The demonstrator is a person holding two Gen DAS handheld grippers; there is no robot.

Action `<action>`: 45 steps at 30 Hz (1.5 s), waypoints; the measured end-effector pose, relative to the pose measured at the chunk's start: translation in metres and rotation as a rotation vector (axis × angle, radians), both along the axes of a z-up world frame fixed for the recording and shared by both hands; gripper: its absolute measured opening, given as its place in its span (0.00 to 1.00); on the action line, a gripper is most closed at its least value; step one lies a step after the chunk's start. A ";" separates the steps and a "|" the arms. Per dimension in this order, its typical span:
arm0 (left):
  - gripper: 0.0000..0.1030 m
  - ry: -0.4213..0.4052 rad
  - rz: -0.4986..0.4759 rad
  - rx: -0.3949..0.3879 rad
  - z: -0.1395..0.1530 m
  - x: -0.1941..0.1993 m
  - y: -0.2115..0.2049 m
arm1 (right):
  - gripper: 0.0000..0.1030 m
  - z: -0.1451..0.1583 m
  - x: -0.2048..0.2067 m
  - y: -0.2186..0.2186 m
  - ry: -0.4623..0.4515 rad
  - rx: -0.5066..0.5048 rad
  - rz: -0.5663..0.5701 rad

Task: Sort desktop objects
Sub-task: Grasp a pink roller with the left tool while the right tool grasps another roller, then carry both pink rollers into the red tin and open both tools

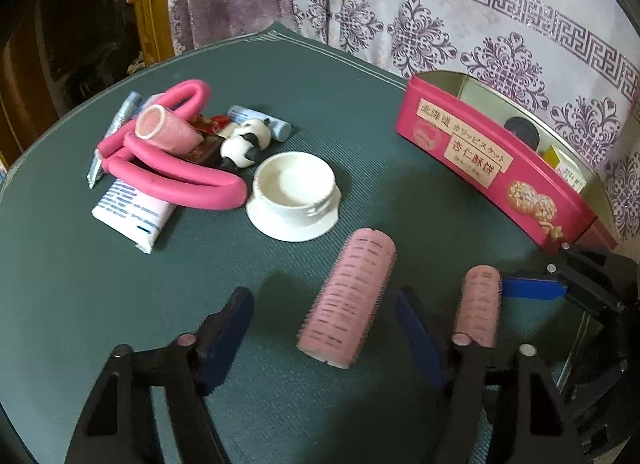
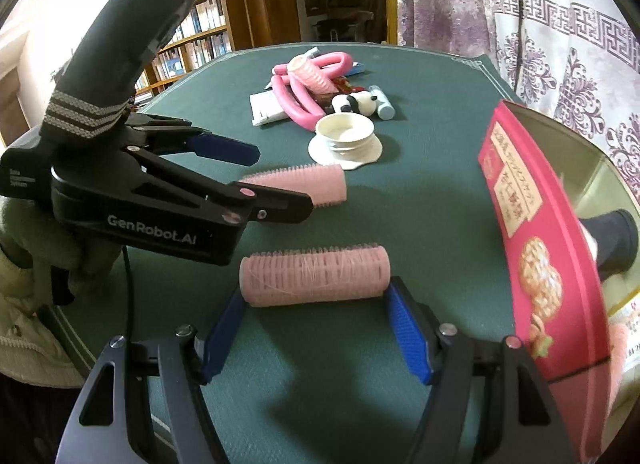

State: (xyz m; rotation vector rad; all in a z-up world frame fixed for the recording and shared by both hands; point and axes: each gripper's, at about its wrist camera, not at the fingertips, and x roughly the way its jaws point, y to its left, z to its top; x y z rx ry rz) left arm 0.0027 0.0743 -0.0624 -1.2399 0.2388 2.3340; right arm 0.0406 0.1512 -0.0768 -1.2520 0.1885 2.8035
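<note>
Left wrist view: our left gripper point(image 1: 324, 328) is spread wide, a pink hair roller point(image 1: 348, 296) lying between its fingers on the green table point(image 1: 120, 304), untouched. A thinner roller point(image 1: 480, 304) lies right of it, the pink tin point(image 1: 492, 159) beyond.

Right wrist view: our right gripper point(image 2: 316, 328) is wide too, its blue pads flanking that thinner roller's ends; contact unclear. White bowl point(image 2: 346, 137) and clutter sit further back.

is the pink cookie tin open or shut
Open. The pink cookie tin has no lid on; the left wrist view shows its bare metal inside wall, with a black round object and a yellow box inside.
</note>
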 end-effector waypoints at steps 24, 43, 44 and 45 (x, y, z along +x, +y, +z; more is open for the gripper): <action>0.29 0.105 0.071 -0.025 0.024 0.008 -0.003 | 0.71 0.019 0.019 0.001 0.080 -0.004 -0.030; 0.30 0.188 0.045 -0.015 0.055 0.014 0.015 | 0.71 0.053 0.040 0.018 0.191 -0.004 -0.124; 0.29 0.192 0.037 -0.013 0.056 0.014 0.018 | 0.71 0.055 0.043 0.021 0.197 -0.007 -0.137; 0.29 0.195 0.031 -0.012 0.058 0.015 0.021 | 0.71 0.057 0.046 0.023 0.202 -0.009 -0.145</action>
